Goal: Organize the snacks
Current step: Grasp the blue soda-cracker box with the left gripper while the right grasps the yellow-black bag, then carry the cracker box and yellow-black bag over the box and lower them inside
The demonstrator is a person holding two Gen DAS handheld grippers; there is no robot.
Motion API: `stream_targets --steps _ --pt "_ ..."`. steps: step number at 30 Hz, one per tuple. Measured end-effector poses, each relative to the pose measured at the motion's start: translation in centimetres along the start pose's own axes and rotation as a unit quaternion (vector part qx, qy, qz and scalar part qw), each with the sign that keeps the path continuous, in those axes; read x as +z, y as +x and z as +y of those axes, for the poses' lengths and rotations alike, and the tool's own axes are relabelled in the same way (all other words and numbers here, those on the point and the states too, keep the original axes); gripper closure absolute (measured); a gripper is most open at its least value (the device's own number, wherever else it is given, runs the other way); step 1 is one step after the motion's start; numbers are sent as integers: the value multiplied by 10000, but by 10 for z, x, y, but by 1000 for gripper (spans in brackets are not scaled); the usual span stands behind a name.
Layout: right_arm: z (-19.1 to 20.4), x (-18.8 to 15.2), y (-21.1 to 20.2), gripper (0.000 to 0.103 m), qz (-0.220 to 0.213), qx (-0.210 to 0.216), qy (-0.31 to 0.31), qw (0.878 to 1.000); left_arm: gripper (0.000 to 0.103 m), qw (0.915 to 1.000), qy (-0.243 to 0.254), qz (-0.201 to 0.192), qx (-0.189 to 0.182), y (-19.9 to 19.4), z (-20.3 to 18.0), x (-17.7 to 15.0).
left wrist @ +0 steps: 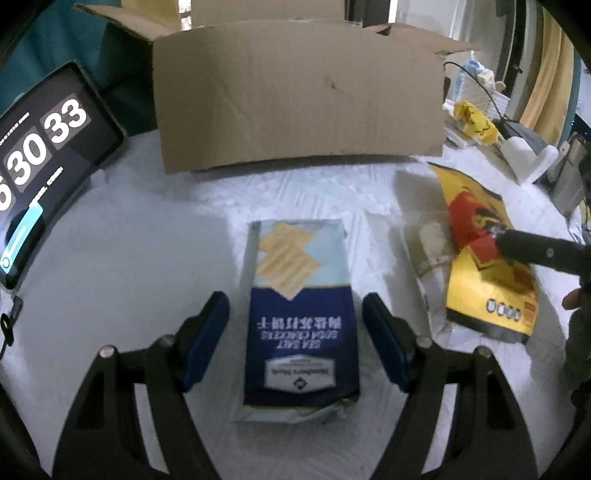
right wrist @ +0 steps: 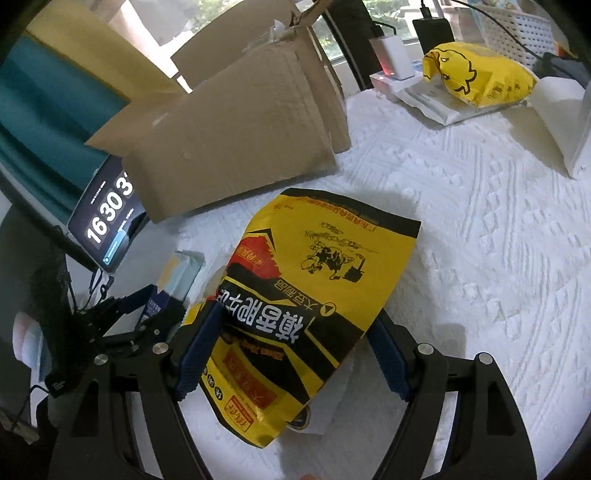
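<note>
A blue and pale-blue cracker pack (left wrist: 301, 317) lies flat on the white tablecloth (left wrist: 129, 277). My left gripper (left wrist: 295, 299) straddles its near half, open, with a small gap between each blue pad and the pack. A yellow, black and red snack bag (right wrist: 314, 295) lies to the right, partly on a whitish packet (left wrist: 428, 243). My right gripper (right wrist: 297, 310) is open around the bag's near half. Its left pad meets the bag's edge and its right pad stands just beside it. The left gripper also shows in the right wrist view, around the cracker pack (right wrist: 177, 277).
An open cardboard box (left wrist: 295, 96) stands behind the snacks, flaps up. A tablet (left wrist: 37, 166) showing a clock leans at the left. At the back right are a yellow plastic bag (right wrist: 476, 77), a white basket (right wrist: 517, 26), chargers and cables.
</note>
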State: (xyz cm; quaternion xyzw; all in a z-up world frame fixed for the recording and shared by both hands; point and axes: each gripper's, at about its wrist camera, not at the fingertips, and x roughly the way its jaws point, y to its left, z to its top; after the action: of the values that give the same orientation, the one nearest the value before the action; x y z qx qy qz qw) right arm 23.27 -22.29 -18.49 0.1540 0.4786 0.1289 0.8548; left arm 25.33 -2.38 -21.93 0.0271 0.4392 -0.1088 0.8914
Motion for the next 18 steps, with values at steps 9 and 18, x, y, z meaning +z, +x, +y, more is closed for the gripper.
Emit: stream_targets --steps 9,18 --pt "23 -2 -7 56 -234 -386 -801 9958 51 9990 377 -79 -226 -7 -20 -5" --pt "29 1 -40 77 -534 -345 -1009 9929 51 9990 262 -269 -226 -30 -15 -7"
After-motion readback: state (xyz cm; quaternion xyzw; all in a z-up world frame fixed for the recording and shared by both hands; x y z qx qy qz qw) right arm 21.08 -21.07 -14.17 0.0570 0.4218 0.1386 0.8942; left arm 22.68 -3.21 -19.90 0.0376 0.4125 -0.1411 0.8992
